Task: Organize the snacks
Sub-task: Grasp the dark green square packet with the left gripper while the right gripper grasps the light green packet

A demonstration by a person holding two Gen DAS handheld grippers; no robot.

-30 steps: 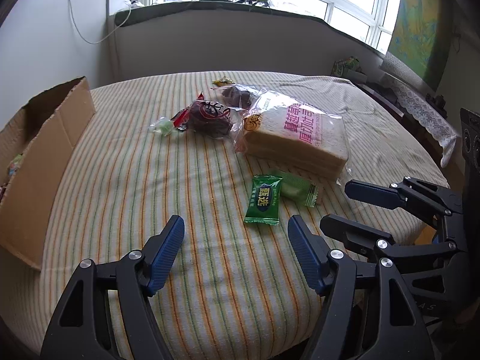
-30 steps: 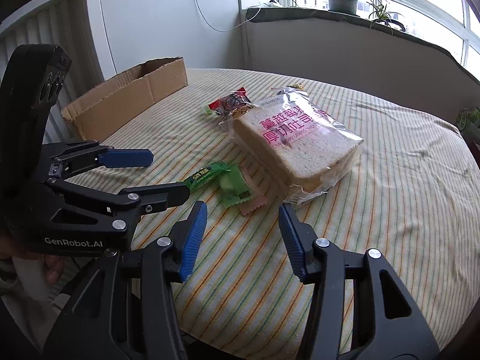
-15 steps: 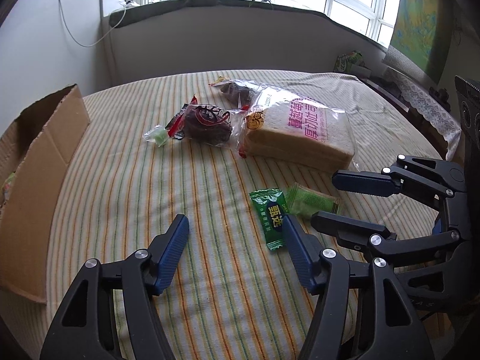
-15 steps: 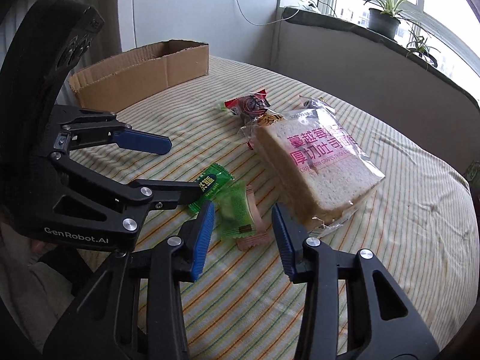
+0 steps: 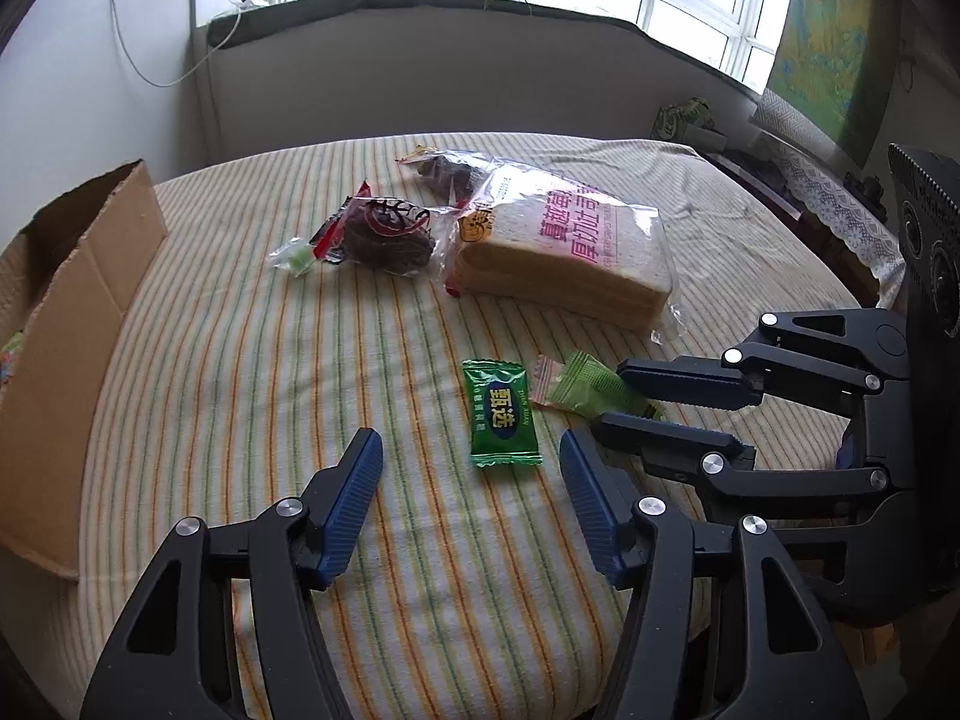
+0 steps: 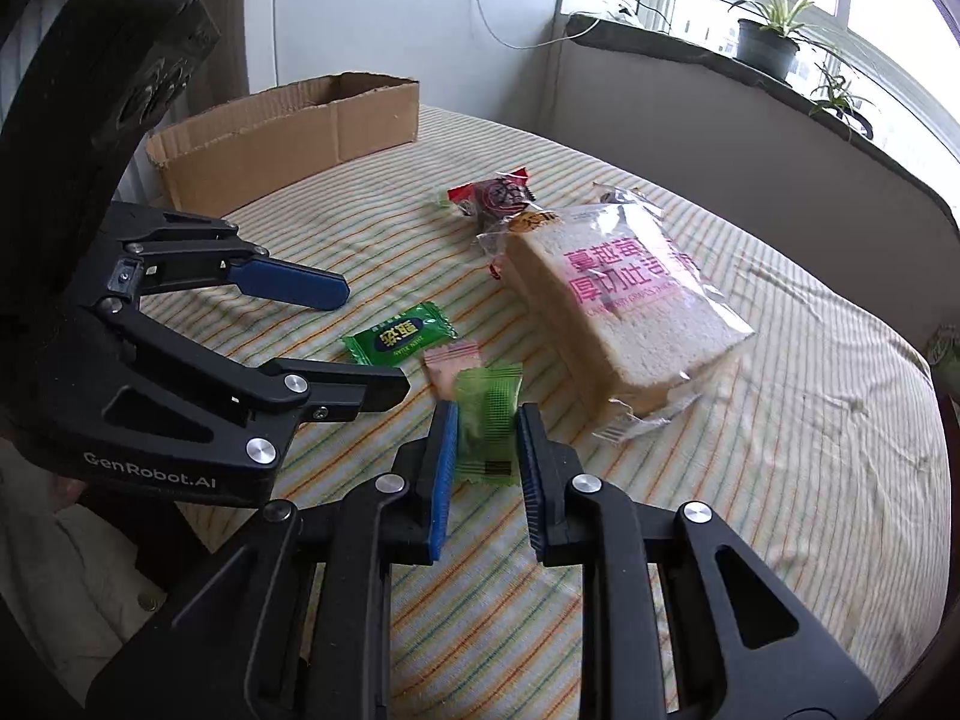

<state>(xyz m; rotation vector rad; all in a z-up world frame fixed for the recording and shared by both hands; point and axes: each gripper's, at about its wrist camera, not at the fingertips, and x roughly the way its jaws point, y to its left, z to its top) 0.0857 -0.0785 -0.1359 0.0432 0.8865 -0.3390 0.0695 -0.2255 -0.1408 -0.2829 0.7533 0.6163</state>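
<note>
Snack stock on striped tablecloth (image 5: 252, 396): right gripper (image 6: 483, 432) pinching the light green packet (image 6: 487, 420) across its width, the packet's long axis running along the fingers, a pink packet (image 6: 450, 360) touching its far end; left gripper (image 5: 471, 480) spread and empty, the dark green packet (image 5: 501, 420) lying just ahead between its fingers, long axis pointing away from them. Bread bag (image 5: 564, 252) and red-wrapped snacks (image 5: 384, 228) sit farther off toward the window. Cardboard box (image 5: 66, 324), the likely destination, stands at the table's left edge, nearer the left gripper, with bare cloth between for carrying across.
</note>
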